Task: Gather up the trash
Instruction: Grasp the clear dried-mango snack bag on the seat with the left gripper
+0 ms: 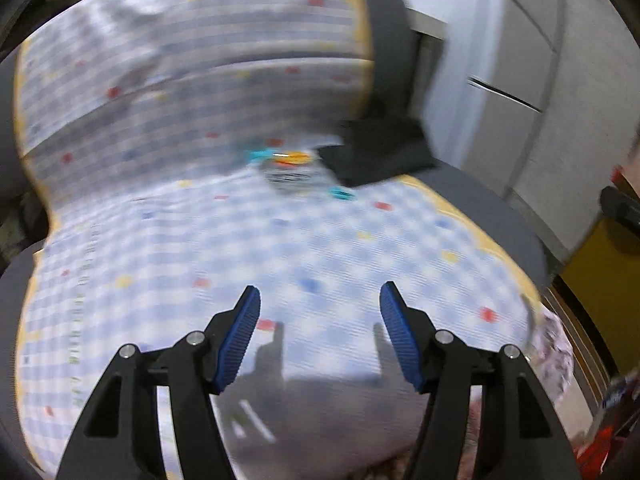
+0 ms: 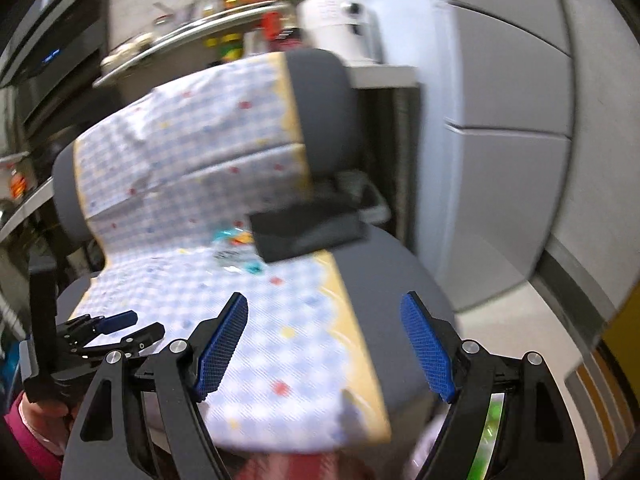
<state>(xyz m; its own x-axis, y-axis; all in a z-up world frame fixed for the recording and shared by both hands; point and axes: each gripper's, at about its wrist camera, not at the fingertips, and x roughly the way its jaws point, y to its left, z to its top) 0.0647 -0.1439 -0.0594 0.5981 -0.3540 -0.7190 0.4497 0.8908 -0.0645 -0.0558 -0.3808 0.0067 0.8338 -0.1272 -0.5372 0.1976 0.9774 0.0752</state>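
The left gripper (image 1: 320, 304) is held wide open with nothing between its blue pads, low over the front of a chair (image 1: 500, 216) covered by a checked cloth (image 1: 240, 240). The right gripper (image 2: 324, 332) is likewise spread wide and empty, above the seat's front edge. The trash, a crumpled clear wrapper (image 1: 290, 170) with teal and orange print (blurred in both views), is seen lying at the back of the seat, just beside a black armrest (image 1: 380, 152). The step in hand is judged to be the approach. Next, one gripper would need to be carried forward to the wrapper (image 2: 236, 250) and closed on it, clear of the cloth.
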